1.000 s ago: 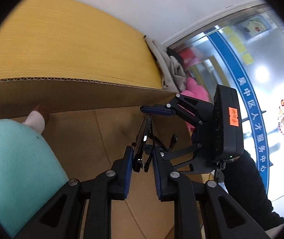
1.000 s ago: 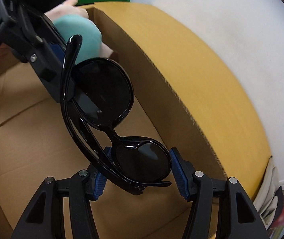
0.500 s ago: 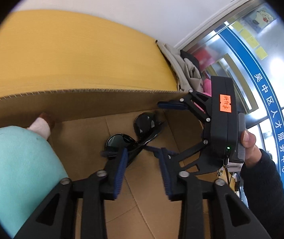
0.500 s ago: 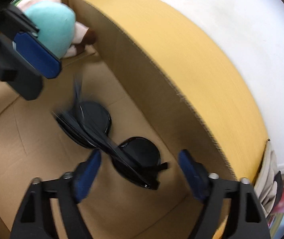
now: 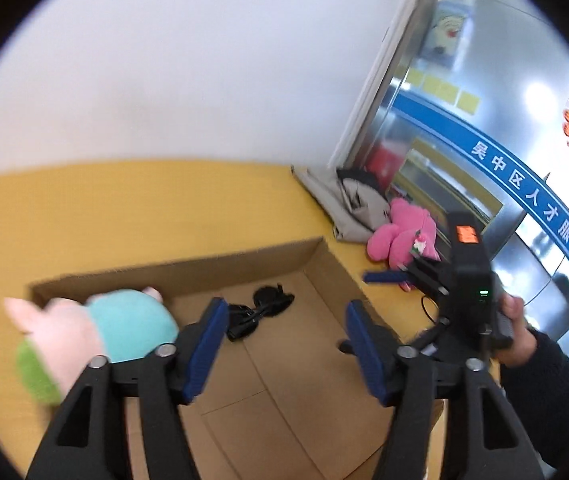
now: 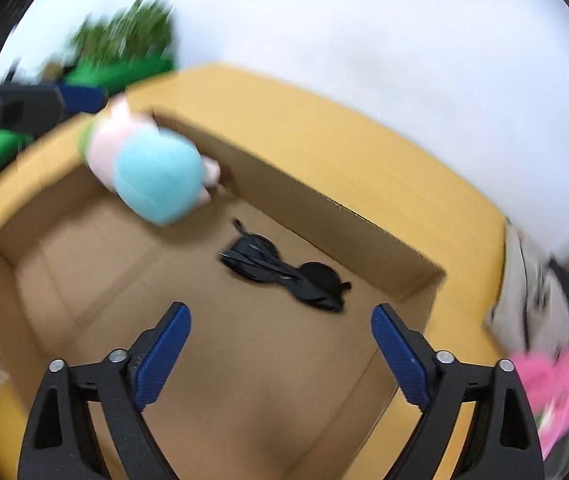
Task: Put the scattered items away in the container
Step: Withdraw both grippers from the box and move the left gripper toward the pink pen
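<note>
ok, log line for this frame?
sunglasses on box floor | teal plush in box | pink plush outside | left gripper open | right gripper open

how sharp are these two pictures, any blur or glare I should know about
Left wrist view: the sunglasses in the cardboard box are fairly sharp, the teal plush smeared, with glare on the glass wall behind. Right wrist view: motion blur throughout, worst on the pink plush; the open right gripper stays crisp.

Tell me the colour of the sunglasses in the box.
Black, frame and lenses; the sunglasses show best in the right wrist view.
</note>
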`<state>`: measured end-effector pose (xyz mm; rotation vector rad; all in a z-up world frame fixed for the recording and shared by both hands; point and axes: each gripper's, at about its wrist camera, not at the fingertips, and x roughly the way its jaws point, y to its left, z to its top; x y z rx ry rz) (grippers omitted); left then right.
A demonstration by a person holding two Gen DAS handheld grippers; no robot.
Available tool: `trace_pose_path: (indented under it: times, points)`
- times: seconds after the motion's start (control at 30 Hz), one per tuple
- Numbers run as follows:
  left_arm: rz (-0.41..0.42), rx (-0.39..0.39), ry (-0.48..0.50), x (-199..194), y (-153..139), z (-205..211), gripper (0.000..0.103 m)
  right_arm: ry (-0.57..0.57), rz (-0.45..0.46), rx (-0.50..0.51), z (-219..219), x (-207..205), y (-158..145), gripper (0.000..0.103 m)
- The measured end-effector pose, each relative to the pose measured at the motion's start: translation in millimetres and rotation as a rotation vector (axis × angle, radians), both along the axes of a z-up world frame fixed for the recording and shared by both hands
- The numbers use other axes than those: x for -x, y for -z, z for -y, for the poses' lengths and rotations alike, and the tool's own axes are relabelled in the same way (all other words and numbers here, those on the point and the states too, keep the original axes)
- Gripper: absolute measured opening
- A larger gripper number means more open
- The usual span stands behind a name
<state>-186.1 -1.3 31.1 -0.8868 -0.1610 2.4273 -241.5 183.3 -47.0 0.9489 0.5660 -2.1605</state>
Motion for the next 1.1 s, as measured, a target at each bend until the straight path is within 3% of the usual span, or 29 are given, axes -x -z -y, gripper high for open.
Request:
trace_pose_path:
  times: [0.07,0.17,0.33,0.67,0.83,1.1]
  points:
    - [-0.096,0.006,-0.052,-40,-21,7,0.08,0.077,-0.014,0.094,13,-29,-16,0.097]
    - [-0.171,0.025,-0.102,-86,-40,11,0.081,0.199,-0.048,0.208,-1,-68,-34,0.103]
    - [-0.222,0.149,-0.154,-152,-34,3,0.082,0.364,-0.063,0.3,-17,-114,-43,0.103]
    - [-0.072,0.173,-0.06,-221,37,-22,0.082,0.439,-0.049,0.261,-28,-182,-38,0.103]
    - [-0.032,0.185,0.014,-238,65,-44,0.082,0.439,-0.039,0.256,-33,-193,-29,0.103]
    - [0.1,0.16,0.123,-253,115,-72,0.082,0.504,0.01,0.238,-58,-200,-4,0.103]
